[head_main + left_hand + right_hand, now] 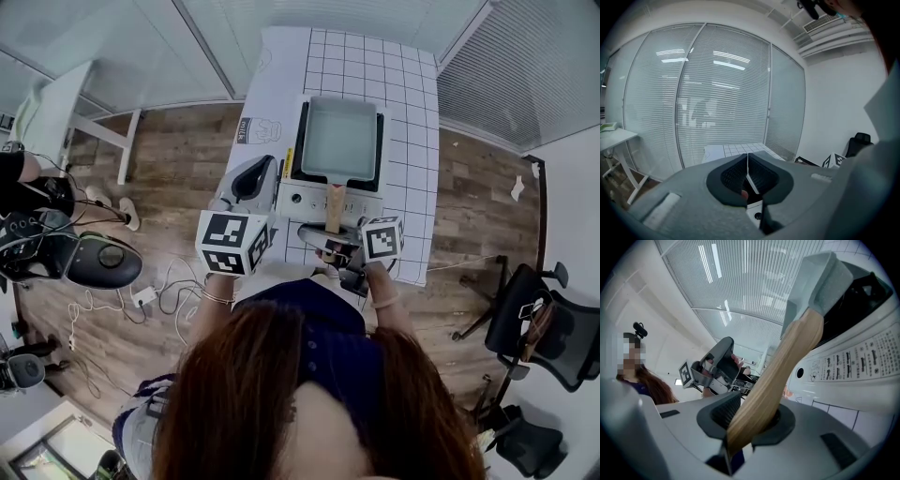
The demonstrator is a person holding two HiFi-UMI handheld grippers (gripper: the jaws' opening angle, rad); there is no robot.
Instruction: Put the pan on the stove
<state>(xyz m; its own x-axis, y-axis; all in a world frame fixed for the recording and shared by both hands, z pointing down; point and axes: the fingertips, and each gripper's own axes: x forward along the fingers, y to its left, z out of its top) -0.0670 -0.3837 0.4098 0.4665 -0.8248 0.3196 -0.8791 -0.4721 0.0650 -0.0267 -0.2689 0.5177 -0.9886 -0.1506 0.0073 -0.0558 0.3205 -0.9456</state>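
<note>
Pan (339,141) sits on the stove (309,201), on the grid-pattern table (375,66). The right gripper (745,420) is clamped on its wooden handle (787,366) at the stove's near edge. Left gripper (748,176) has its jaws together, just left of the stove. Wood floor (178,169) all round, blinds (717,103) beyond the stove, office chair (548,328) well to its right.

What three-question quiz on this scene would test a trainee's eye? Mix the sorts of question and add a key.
1. True or false: the right gripper is shut on the pan's wooden handle.
2. Pick one: the pan is over A) the stove, B) a sink, C) a shelf.
3. Short answer: what does the left gripper hold?

Key: 1 true; 2 A; 3 nothing, its jaws are together.
</note>
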